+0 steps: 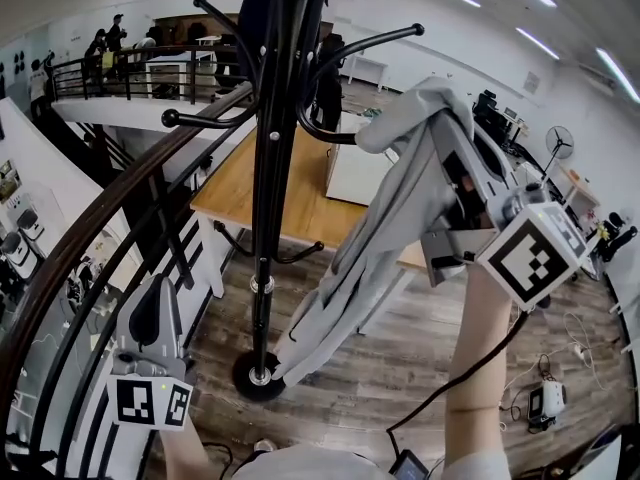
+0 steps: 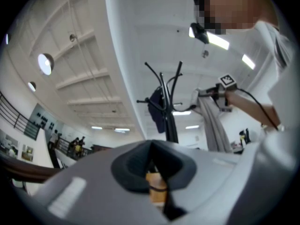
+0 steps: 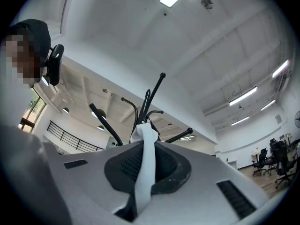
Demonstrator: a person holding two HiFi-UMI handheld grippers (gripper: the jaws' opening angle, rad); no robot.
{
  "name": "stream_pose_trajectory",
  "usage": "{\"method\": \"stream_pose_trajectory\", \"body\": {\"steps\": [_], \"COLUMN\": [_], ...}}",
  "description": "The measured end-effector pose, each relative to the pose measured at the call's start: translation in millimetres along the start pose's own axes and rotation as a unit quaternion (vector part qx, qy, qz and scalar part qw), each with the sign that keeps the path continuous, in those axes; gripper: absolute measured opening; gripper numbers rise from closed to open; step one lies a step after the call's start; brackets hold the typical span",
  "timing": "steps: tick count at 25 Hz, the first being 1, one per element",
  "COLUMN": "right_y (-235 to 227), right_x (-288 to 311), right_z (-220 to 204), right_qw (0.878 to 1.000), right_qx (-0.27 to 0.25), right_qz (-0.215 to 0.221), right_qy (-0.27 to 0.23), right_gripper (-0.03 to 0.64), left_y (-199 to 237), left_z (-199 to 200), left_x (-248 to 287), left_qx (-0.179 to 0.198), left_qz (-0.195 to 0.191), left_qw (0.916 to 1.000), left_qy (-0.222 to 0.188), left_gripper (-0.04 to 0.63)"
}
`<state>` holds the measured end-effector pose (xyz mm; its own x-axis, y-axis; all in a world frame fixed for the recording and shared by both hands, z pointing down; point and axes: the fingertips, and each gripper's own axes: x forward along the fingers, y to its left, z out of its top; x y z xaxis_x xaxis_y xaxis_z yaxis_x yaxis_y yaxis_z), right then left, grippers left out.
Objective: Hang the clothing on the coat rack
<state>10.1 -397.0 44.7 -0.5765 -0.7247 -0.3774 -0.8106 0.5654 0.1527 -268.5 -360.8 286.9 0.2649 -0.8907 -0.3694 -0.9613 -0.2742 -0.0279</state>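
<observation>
Step in hand: presenting the garment to a hook. The right claw (image 3: 144,142) is raised high, jaws pressed together on a narrow fold of the pale grey garment (image 1: 400,198). The rest of the cloth hangs down and away below the claw, toward the base of the coat rack (image 1: 268,168). The pinched top edge sits just ahead of the claw tips, close against the short curved hook arm (image 1: 335,136). Whether it touches or already rests over that arm cannot be told. A longer hook arm (image 1: 375,43) stands above and ahead of the claw, bare. A dark garment (image 1: 262,8) occupies the far side of the rack top, beyond the pole from the claw. The left claw (image 1: 152,293) hangs low, well apart from the garment, jaws together with no cloth in them. It appears idle. The next move likely calls for carrying the pinched fold up and over a hook tip, lowering it until the arm bears the cloth, then releasing. Clearance: open air above and to the outer side of the right claw. The rack pole and the crossing hook arms crowd the space ahead of it. A wooden table (image 1: 290,188) lies below and beyond the hanging cloth. A dark railing (image 1: 90,238) runs close on the outer side of the left claw.
</observation>
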Motion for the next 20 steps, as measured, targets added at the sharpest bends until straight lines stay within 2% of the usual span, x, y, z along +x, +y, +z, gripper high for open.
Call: {"method": "stream_pose_trajectory", "body": {"steps": [6, 20], "right_y": [6.7, 11.3], "right_x": [-6.2, -6.8], "right_z": [-9.8, -82.1], "right_qw": [1.000, 0.995], "right_qx": [0.001, 0.040], "right_qz": [0.007, 0.020], "right_qy": [0.021, 0.091], "right_gripper": [0.007, 0.006], "left_y": [-8.7, -4.3], "left_z": [1.7, 1.9], "left_x": [0.4, -3.9], "left_qx": [-0.003, 0.001], "left_qz": [-0.011, -0.004], "left_qw": [0.9999, 1.0000], "left_qy": [0.000, 0.004], "left_gripper": [0.006, 0.007]}}
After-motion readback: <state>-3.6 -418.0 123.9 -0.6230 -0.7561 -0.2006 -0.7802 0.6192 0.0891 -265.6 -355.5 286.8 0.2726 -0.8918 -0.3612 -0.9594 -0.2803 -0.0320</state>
